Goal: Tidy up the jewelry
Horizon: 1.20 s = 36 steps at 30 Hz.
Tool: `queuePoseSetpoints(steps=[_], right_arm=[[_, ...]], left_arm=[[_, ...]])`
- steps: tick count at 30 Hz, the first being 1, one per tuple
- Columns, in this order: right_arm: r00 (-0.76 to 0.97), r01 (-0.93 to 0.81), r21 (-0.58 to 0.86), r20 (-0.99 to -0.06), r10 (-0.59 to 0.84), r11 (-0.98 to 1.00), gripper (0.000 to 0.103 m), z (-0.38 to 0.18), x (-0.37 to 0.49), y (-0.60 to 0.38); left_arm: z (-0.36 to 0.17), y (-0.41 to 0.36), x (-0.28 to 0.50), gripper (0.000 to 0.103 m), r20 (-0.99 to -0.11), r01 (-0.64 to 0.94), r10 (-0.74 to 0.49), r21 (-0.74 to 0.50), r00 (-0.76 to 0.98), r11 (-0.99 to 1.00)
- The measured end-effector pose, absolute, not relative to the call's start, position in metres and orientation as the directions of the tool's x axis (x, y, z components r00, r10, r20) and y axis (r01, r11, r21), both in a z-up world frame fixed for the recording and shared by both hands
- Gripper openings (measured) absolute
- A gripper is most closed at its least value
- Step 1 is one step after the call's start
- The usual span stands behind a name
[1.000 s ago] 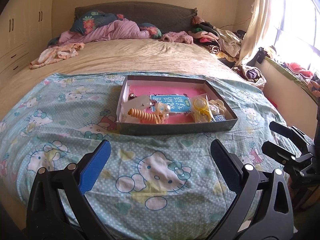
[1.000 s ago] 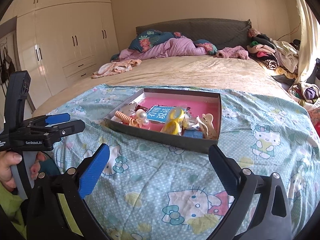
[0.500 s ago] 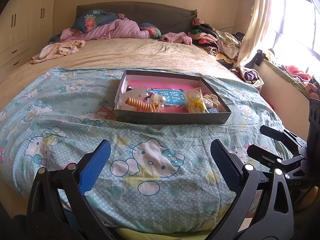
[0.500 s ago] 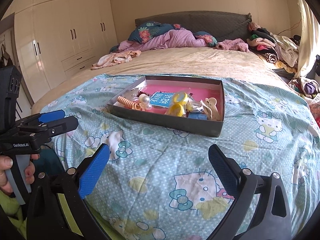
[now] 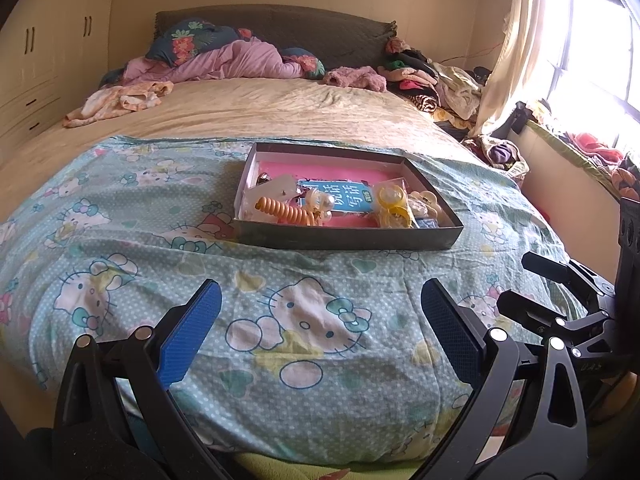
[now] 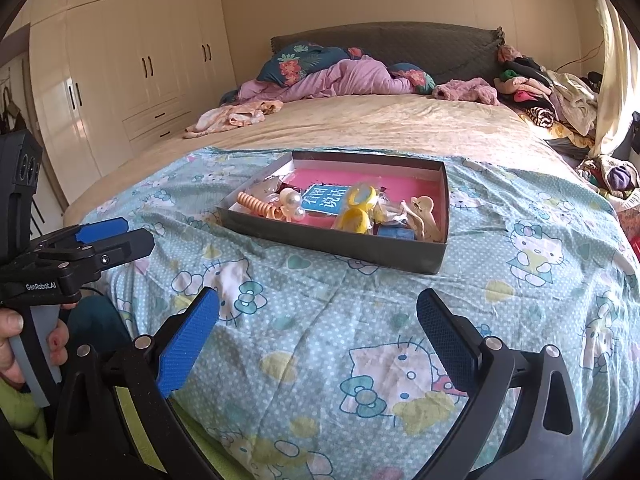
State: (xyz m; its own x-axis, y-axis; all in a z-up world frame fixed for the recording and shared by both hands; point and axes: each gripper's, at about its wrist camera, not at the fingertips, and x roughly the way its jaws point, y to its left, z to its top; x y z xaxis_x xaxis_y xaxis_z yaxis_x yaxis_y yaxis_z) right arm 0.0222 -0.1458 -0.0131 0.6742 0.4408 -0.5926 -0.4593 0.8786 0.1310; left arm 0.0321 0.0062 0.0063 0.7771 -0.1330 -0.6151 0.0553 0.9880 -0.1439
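Jewelry box point(image 5: 348, 236), two yellow rings point(image 6: 356, 210)

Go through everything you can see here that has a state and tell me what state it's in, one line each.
Left gripper: open, empty, above the bedspread.
Right gripper: open, empty.
Box: lidless, resting on the bedspread, holding hair accessories.
Orange spiral hair tie: lying inside the box.
Wardrobe doors: shut.
Wardrobe drawers: shut.
Curtain: drawn aside.
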Motion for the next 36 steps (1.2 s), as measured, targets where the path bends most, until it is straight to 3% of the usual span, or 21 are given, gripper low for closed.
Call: queuePoseSetpoints(steps=[36], right_arm=[[0.666,-0.466,0.131,-0.599,0.444,0.875,0.098,-0.0125,0.0225,-0.1437]], left_arm=[[0.0079,0.0084,0.0288,0.093,-0.624,0.043,-0.12,-0.136,0.772,0.99]])
